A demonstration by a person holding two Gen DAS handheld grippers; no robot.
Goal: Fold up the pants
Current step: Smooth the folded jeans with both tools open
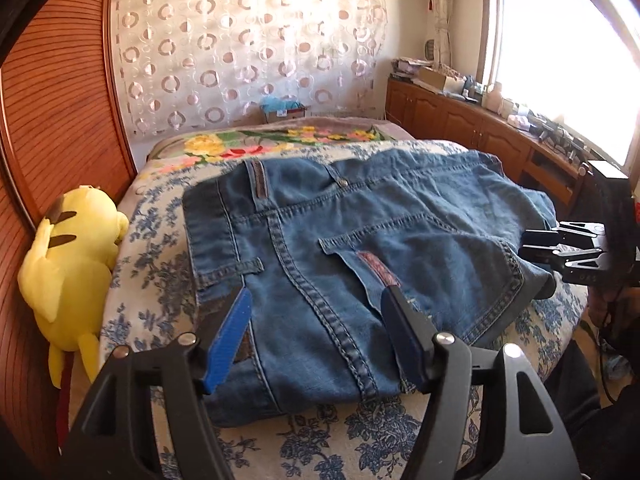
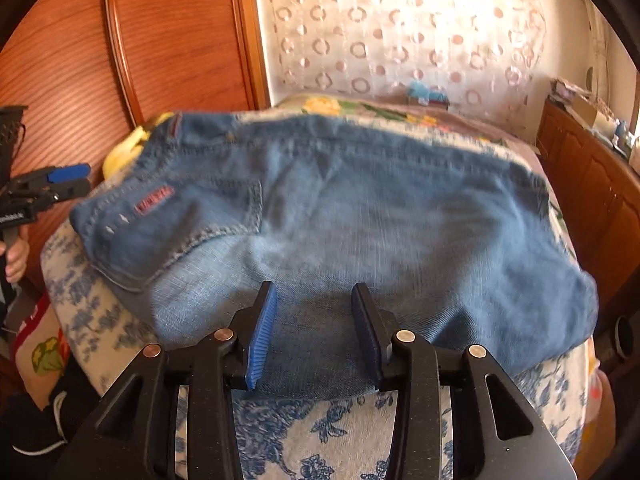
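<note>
Blue denim pants (image 1: 360,216) lie folded into a wide bundle on the floral bedspread (image 1: 152,280), back pockets and waistband up. My left gripper (image 1: 316,294) hovers open over the near edge, its blue-padded fingers (image 1: 230,340) spread either side of the centre seam and pressing on nothing. In the right wrist view the pants (image 2: 380,208) look blurred; my right gripper (image 2: 315,287) stands open over their near hem, with denim under the gap and the pads clear of it. The right gripper (image 1: 528,245) also shows at the pants' right end, and the left gripper (image 2: 86,178) at their left end.
A yellow plush toy (image 1: 72,264) lies against the wooden panel (image 1: 60,120) left of the bed. Low wooden cabinets (image 1: 480,132) with clutter run under the bright window on the right. A bead curtain (image 1: 248,48) hangs behind the bed. A hand (image 2: 16,256) holds the left gripper.
</note>
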